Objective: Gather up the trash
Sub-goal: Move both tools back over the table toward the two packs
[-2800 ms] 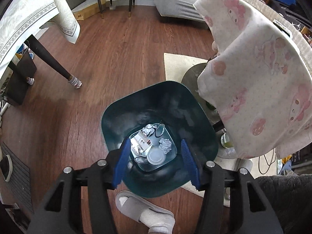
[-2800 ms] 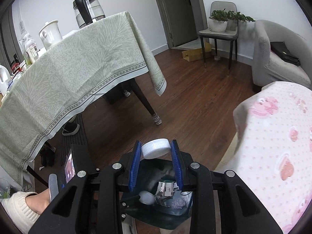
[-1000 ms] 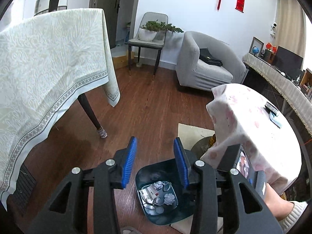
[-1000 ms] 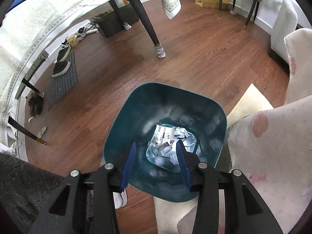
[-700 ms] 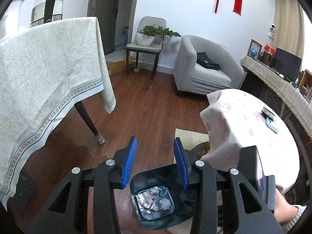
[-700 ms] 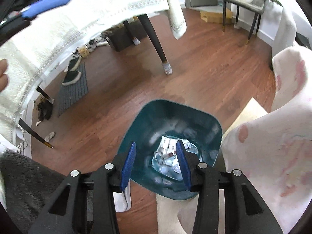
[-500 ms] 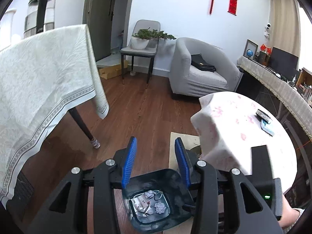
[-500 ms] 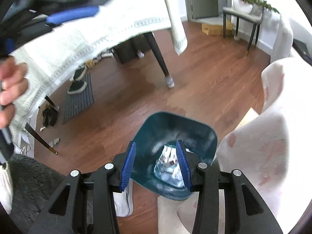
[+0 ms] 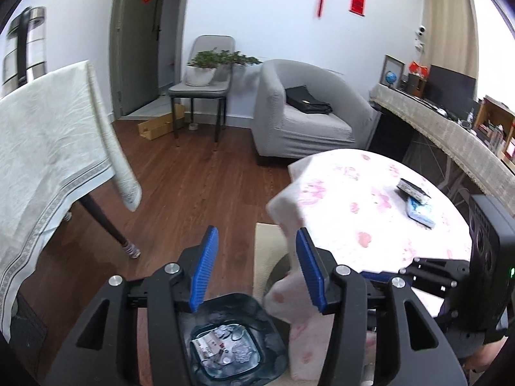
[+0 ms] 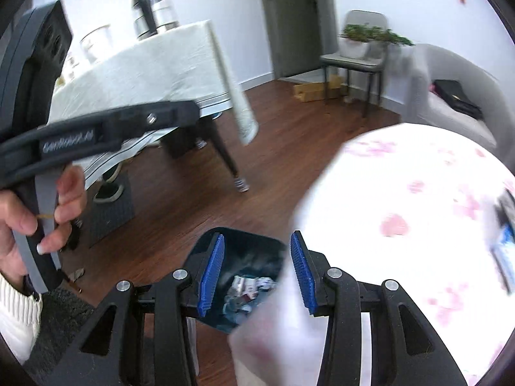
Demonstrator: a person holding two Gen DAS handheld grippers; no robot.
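Both pairs of fingers stand parted with nothing between them: the left gripper (image 9: 254,267) shows bare blue pads (image 9: 203,270) with only floor and cloth edge in the gap, and the right gripper (image 10: 254,271) is likewise spread and empty, its pads (image 10: 210,271) framing the bin below. Neither touches anything. That bin (image 9: 231,341) — a dark teal trash can standing on the wood floor (image 9: 193,193) just beside the round table's hanging cloth — already holds a scatter of crumpled paper, a printed wrapper and pale lids (image 9: 222,347), seen again in the right wrist view (image 10: 248,286). So my judgement is that a drop has been made and the step in hand is the turn toward the next piece of rubbish. Both cameras look out over the pink-patterned tabletop (image 9: 363,199), where a dark flat object (image 9: 413,189) and a blue-and-white packet (image 9: 420,212) lie near each other toward the far side; whether either counts as trash I cannot tell. The next move calls for choosing a target, bringing one open gripper over it and closing on it, then carrying it over the bin's mouth. The right view is blurred, so details on the tabletop there are unclear. In that same view the person's left hand (image 10: 35,218) grips the other tool's handle, off to the side near the white-clothed table (image 10: 154,70).
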